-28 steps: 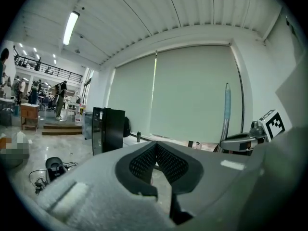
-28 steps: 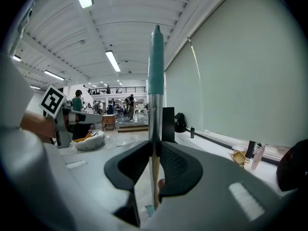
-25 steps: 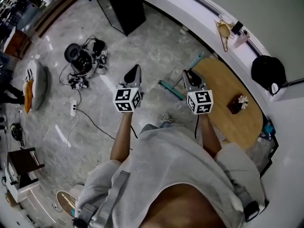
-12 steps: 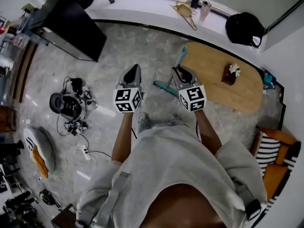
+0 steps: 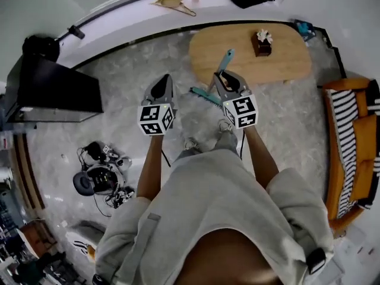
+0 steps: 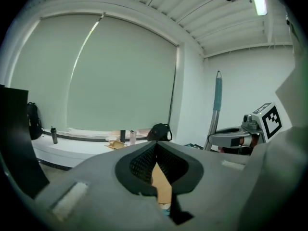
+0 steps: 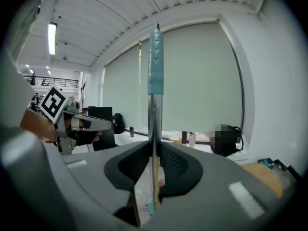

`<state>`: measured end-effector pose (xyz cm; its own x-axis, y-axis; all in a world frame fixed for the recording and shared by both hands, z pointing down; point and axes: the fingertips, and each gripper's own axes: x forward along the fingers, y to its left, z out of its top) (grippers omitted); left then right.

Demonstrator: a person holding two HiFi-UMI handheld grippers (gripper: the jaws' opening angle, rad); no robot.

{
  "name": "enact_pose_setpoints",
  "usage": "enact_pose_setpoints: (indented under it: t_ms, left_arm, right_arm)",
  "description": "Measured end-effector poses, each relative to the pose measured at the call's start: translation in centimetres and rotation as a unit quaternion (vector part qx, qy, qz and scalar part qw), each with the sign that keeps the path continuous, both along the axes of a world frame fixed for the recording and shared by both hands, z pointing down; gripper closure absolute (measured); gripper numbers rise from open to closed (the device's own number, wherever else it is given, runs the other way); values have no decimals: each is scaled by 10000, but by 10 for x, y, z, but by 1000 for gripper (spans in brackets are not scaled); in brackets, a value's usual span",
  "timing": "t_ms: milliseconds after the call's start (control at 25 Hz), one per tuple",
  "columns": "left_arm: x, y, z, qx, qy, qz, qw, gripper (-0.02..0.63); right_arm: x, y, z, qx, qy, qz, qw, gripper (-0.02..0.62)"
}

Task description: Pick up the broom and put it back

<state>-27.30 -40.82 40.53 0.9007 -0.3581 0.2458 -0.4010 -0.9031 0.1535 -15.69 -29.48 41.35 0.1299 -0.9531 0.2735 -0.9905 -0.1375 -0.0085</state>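
The broom has a metal pole (image 7: 153, 124) with a teal grip (image 7: 155, 57) at its top. It stands nearly upright. My right gripper (image 7: 154, 147) is shut on the pole, which runs up between the pads. In the head view the right gripper (image 5: 227, 83) holds the broom over the floor, with the teal brush head (image 5: 205, 95) low beside it and the teal grip (image 5: 225, 60) toward the table. My left gripper (image 5: 166, 81) hangs to the left, apart from the broom. The left gripper (image 6: 155, 146) is shut with nothing in it, and the broom (image 6: 217, 100) shows to its right.
An oval wooden table (image 5: 237, 52) with a small dark box (image 5: 262, 43) stands just ahead. An orange striped sofa (image 5: 350, 141) is at the right and a black cabinet (image 5: 53, 94) at the left. Cables and devices (image 5: 101, 174) lie on the marble floor. A white ledge (image 5: 136, 5) runs along the wall.
The whole view has swung round: the table now lies straight ahead and the black cabinet has gone to the left. Both grippers keep their places before the body, the right one still holding the broom.
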Motion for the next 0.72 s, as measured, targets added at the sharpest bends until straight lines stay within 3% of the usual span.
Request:
enact_pose_setpoints:
  t_ms: [320,480,720]
  left_arm:
    - [32,40,35,-135,-185,1032,9944,606]
    - [43,68,60,-368,-316,1182,9918,605]
    - [62,83,92,-494,-442,1068,9921,604]
  right_arm:
    - [3,42,18,-189,-70,596,9980,525]
    - [5,71,48,-454,-251,718,9961,525]
    - [15,82,93,-716,-536,448,9950,525]
